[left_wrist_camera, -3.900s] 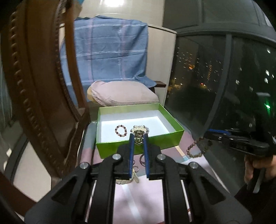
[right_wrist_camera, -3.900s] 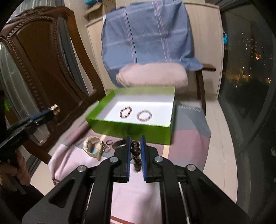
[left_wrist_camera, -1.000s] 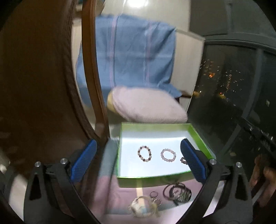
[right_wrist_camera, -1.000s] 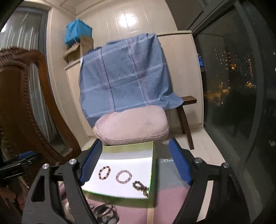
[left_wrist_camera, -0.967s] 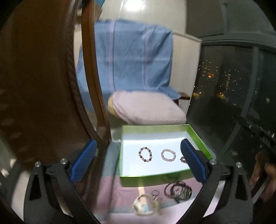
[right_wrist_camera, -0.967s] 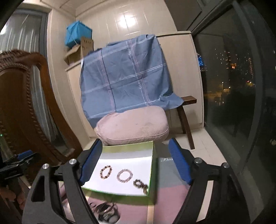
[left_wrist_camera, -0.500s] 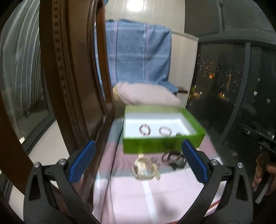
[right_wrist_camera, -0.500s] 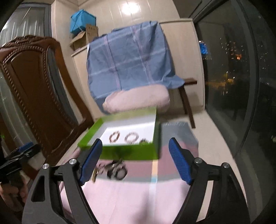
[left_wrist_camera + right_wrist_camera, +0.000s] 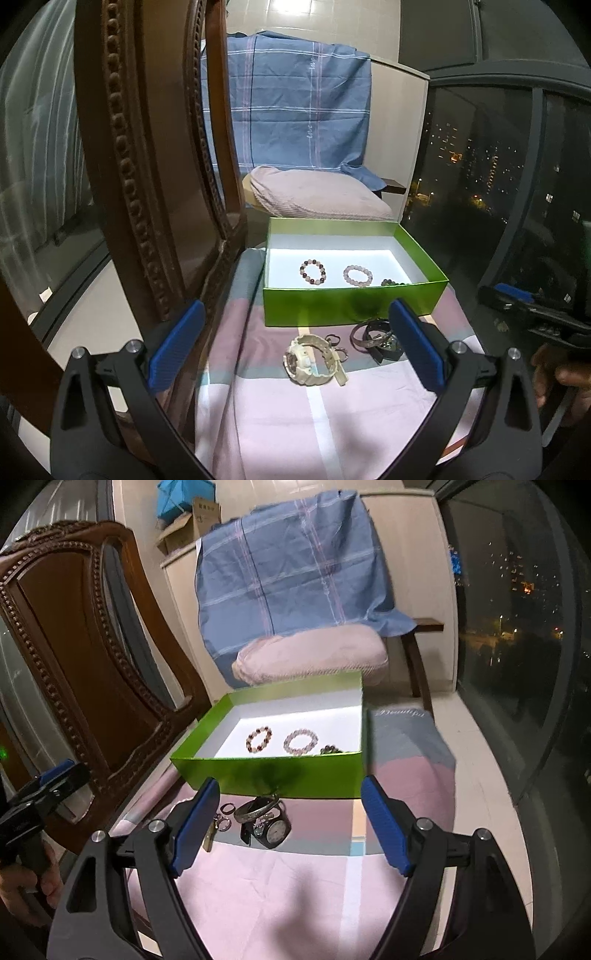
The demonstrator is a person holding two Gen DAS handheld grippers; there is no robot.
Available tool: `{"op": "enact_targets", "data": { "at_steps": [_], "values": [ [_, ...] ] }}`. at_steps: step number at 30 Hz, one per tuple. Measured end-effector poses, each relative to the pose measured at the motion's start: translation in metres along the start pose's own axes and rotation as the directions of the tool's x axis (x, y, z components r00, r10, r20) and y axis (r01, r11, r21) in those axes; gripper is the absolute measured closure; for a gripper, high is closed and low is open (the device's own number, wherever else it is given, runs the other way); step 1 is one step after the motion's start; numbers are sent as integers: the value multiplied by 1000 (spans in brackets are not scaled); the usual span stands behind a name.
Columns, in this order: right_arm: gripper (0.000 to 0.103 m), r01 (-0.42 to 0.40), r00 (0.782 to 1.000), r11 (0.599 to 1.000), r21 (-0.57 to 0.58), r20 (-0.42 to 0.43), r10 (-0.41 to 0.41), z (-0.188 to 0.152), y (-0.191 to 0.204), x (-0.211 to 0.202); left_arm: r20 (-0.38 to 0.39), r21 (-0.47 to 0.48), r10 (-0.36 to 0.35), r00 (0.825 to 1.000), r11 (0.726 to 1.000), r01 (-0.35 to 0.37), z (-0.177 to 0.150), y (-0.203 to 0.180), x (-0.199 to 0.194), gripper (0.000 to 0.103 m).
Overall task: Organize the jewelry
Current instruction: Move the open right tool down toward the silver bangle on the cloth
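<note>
Grippers tilt downward over the pink cloth, left gripper (image 9: 295, 341) released above the cream plastic wristwatch (image 9: 314, 360), right gripper (image 9: 288, 821) empty, jaws closing, above the dark round-faced watch (image 9: 275, 832).

A carved wooden chair (image 9: 70, 657) stands beside a pink cushion (image 9: 310, 657) under blue checked cloth (image 9: 291, 572).
</note>
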State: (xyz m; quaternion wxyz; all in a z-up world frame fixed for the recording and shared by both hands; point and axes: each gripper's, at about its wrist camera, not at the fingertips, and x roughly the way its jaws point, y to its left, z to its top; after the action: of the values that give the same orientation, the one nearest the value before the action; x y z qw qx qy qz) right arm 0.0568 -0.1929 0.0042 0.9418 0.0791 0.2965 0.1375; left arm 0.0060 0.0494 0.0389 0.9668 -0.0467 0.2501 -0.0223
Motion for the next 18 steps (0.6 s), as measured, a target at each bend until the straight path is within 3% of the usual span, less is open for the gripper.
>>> {"op": "enact_targets", "data": {
  "at_steps": [4, 9, 12, 14, 18],
  "values": [
    [44, -12, 994, 1000, 14, -106, 13, 7, 3, 43, -13, 6, -9, 1000, 1000, 9, 1, -4, 6, 4],
    [71, 14, 975, 1000, -8, -223, -16, 6, 8, 98, -26, 18, -13, 1000, 1000, 13, 1, -8, 9, 4],
    [75, 1, 953, 1000, 4, -302, 0, -1, 15, 126, -30, 26, -9, 1000, 1000, 10, 1, -8, 11, 4],
    [78, -8, 943, 1000, -18, -332, 2, -5, 22, 140, -30, 24, -7, 1000, 1000, 7, 1, -7, 10, 4],
    [97, -19, 941, 999, -50, -339, 1, -10, 27, 148, -36, 22, 1, 999, 1000, 0, 2, -3, 10, 4]
  ]
}}
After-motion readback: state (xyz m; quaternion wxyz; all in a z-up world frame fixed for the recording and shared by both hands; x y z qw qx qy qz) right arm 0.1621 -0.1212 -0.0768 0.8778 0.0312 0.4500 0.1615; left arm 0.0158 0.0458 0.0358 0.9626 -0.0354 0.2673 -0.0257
